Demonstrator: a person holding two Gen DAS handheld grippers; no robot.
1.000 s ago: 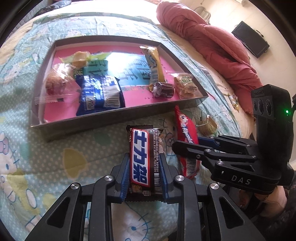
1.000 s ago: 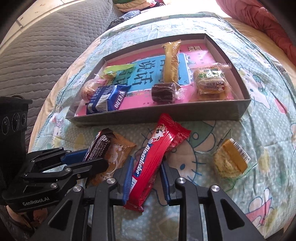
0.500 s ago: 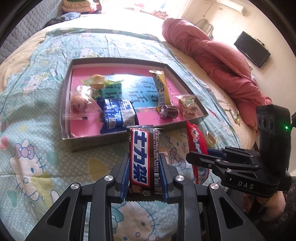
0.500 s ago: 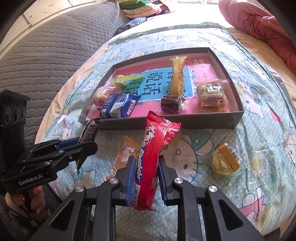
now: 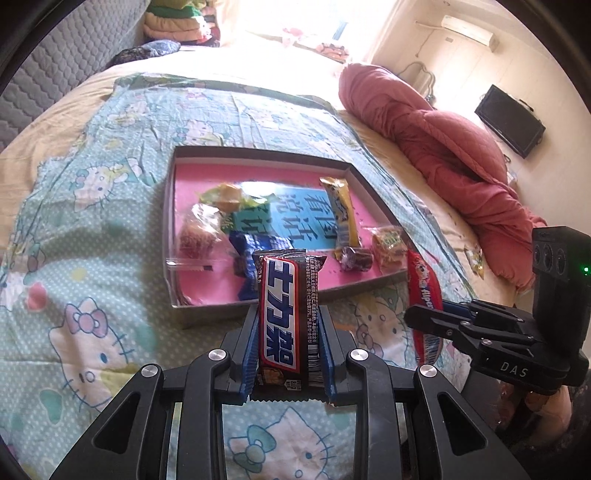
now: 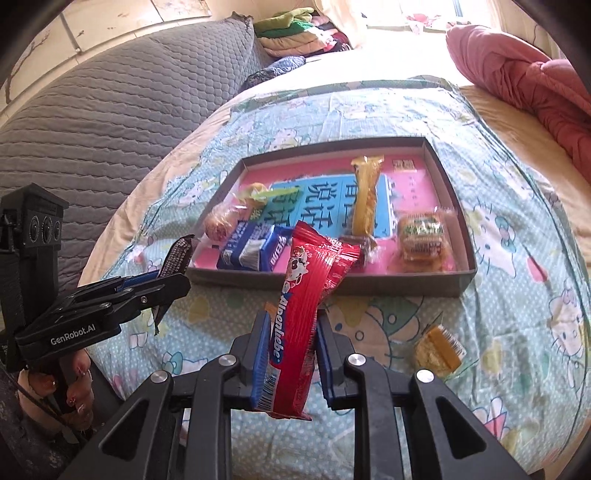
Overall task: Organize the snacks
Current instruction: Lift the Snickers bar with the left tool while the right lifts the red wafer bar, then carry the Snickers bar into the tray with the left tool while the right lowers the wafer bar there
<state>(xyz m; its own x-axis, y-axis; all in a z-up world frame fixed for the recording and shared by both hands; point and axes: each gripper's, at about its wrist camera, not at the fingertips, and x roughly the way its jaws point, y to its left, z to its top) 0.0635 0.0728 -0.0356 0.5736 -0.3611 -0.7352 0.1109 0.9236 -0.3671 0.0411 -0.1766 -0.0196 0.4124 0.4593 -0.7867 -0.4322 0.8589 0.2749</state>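
Note:
My left gripper (image 5: 288, 325) is shut on a brown chocolate bar (image 5: 284, 314) with a blue and white label, held above the bedspread in front of the box. My right gripper (image 6: 290, 325) is shut on a red Alpenliebe pack (image 6: 303, 306), also lifted. The grey box with a pink floor (image 5: 258, 162) (image 6: 463, 284) lies ahead and holds several snacks: a blue pack (image 6: 255, 251), a yellow bar (image 6: 364, 199), a brown candy (image 5: 356, 258) and a clear-wrapped cake (image 6: 423, 240). Each gripper shows in the other's view, the right one (image 5: 424, 317) and the left one (image 6: 170, 288).
A small yellow wrapped cake (image 6: 439, 347) lies on the Hello Kitty bedspread (image 5: 92, 258) right of my right gripper. A red quilt (image 5: 443, 147) is bunched at the right. A grey headboard (image 6: 92, 110) is at the left. Folded clothes (image 6: 291, 33) lie far back.
Both grippers have risen and drawn back from the bed with their snacks. The box now looks smaller and farther. The red pack went from lying on the bedspread to being lifted.

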